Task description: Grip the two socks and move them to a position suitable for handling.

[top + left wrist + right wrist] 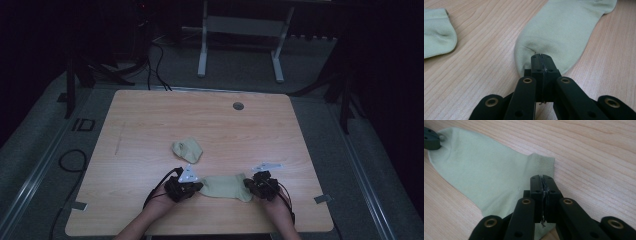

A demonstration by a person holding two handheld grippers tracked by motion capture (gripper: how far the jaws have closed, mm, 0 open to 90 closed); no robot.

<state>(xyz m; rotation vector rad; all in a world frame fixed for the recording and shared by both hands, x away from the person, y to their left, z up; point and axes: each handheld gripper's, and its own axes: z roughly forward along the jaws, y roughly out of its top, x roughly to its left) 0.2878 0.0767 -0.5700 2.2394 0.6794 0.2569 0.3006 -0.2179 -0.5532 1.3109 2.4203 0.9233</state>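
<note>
A pale green sock [225, 186] lies flat near the table's front edge, stretched between my two grippers. My left gripper [196, 187] is shut on its rounded toe end, where the fabric [564, 27] puckers at the closed jaw tips [541, 56]. At the opposite end, my right gripper [250, 184] is shut on the ribbed cuff; the sock [481, 170] runs away from its closed jaws [542, 178] toward the left gripper's tip [431, 137]. A second sock [188, 150] of the same colour lies crumpled farther back; it also lies to the left in the left gripper view [436, 32].
The wooden table [150, 120] has a round cable hole [238, 106] near its far edge. A small white label [267, 166] lies just behind the right gripper. A white desk frame [240, 40] stands on the floor beyond the table.
</note>
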